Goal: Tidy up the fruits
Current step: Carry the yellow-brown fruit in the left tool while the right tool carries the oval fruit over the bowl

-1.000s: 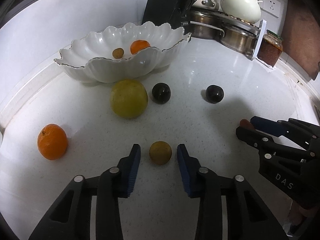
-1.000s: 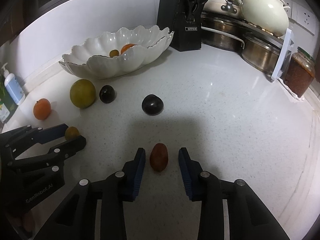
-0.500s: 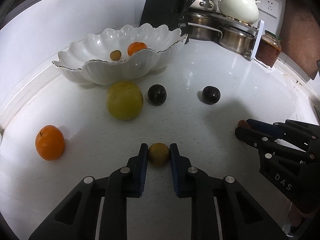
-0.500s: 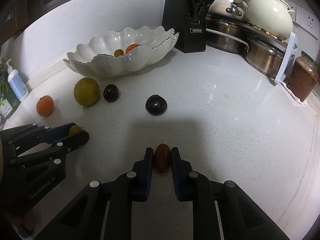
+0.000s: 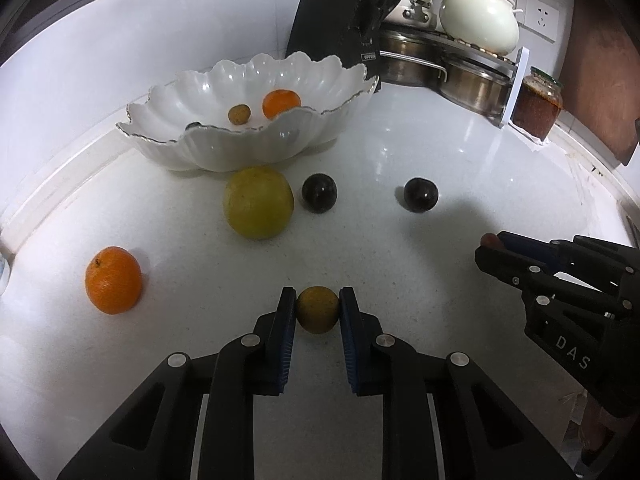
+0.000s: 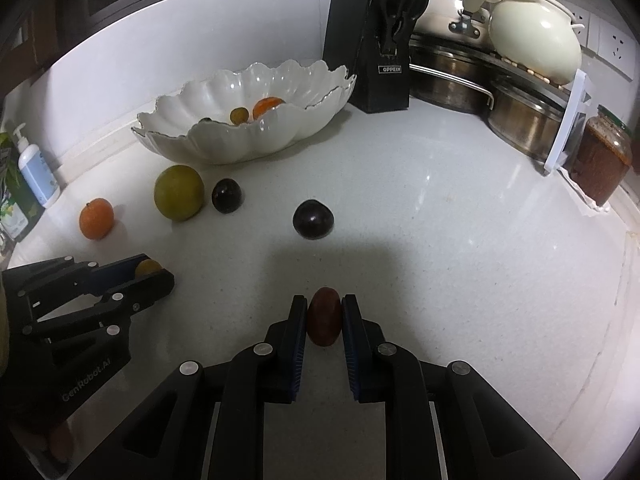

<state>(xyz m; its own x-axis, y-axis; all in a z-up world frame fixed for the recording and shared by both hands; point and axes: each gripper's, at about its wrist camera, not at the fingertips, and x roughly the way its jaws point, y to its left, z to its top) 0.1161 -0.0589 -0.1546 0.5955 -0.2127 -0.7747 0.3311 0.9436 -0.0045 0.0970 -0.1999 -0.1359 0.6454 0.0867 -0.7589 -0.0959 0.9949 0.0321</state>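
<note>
Item 1. Left gripper: jaws closed on a small yellow-brown fruit, both blue pads pressing its sides. The fruit looks to rest on the white counter, or just off it.

Item 2. Right gripper: jaws closed on a small reddish-brown fruit. This fruit is egg-shaped, its long axis running along the fingers toward 12 o'clock; the pads hold it across the short way.

Item 3. White scalloped bowl: in the left wrist view at about 11 o'clock from the held yellow-brown fruit, well apart. In the right wrist view it lies at about 11 o'clock, farther off. Contents: one small orange, one small brownish fruit, and a dark item mostly hidden by the rim.

Item 4. Loose on the counter: large yellow-green fruit just in front of the bowl; two dark plums; one orange at 9 o'clock from the left gripper.

Note on the coming move: both grips appear set, so lifting and carrying to the bowl is the likely next step. The left hand is judged nearer the bowl; the large yellow-green fruit sits on its direct path, so height is needed first.
</note>
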